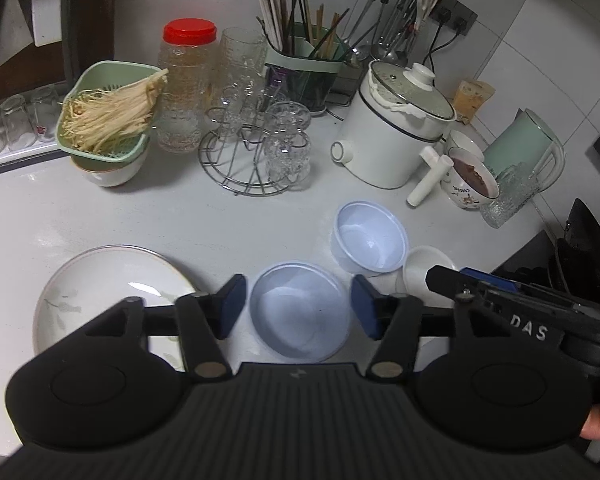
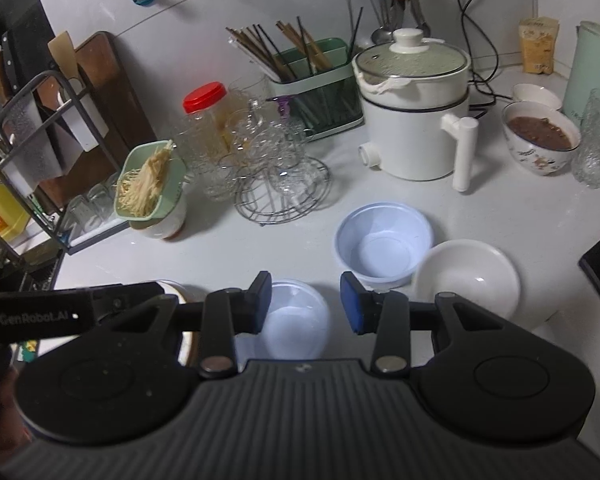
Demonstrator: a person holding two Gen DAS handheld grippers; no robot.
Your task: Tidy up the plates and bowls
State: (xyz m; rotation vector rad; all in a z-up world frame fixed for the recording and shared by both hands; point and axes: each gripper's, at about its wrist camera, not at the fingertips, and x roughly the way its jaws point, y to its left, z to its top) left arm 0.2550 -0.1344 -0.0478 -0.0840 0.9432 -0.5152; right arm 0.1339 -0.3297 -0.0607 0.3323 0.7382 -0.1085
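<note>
Nearest, the left gripper is held spread and empty above a pale blue plastic bowl on the white desk, with a flowered plate just to its left; the right gripper is likewise parted with nothing pinched. Further off, a second blue bowl is seen touching a white bowl — so a release step is judged just finished. Next, one loose bowl is probably to be grasped by its rim and nested — a steady, level approach is called for.

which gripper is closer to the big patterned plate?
Left. The left gripper hangs just right of the plate, one finger over its rim. The right gripper sits farther right, past the near blue bowl.
</note>
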